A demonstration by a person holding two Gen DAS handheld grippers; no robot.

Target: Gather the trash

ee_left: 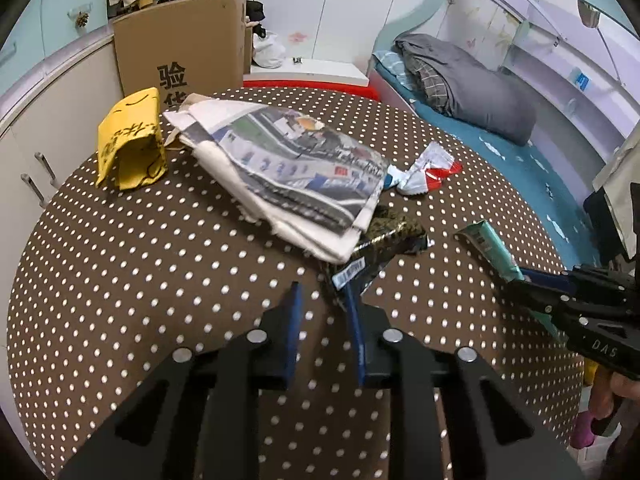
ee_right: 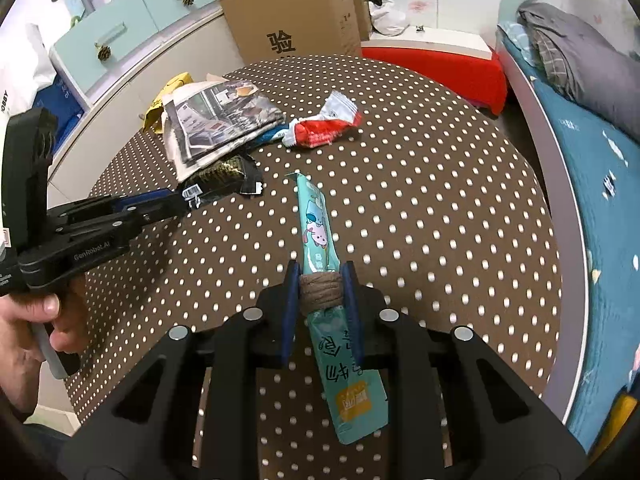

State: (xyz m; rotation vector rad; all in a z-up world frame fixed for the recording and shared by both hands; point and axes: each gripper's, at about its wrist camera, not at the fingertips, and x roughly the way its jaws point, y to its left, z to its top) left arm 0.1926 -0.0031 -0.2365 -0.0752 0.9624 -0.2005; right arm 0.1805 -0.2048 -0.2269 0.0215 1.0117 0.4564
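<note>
On the brown polka-dot table (ee_left: pixel 140 280) lies a dark wrapper (ee_left: pixel 396 236) with a barcode end. My left gripper (ee_left: pixel 324 292) is low over that end. Its jaws stand narrowly apart: the right fingertip touches the barcode corner, and tablecloth shows between the wrapper and the left finger. In the right wrist view the left gripper (ee_right: pixel 188 200) reaches the dark wrapper (ee_right: pixel 224 176) from the left. My right gripper (ee_right: pixel 320 276) is shut on a long teal packet (ee_right: pixel 318 220), pinching it at a band of brown twine. A red-and-white wrapper (ee_left: pixel 428 172) lies farther back.
A folded printed cloth bag (ee_left: pixel 288 168) and a yellow paper bag (ee_left: pixel 132 140) lie at the table's far left. A cardboard box (ee_left: pixel 180 40) stands behind the table, white cabinets to the left, a bed (ee_left: pixel 520 160) with grey bedding to the right.
</note>
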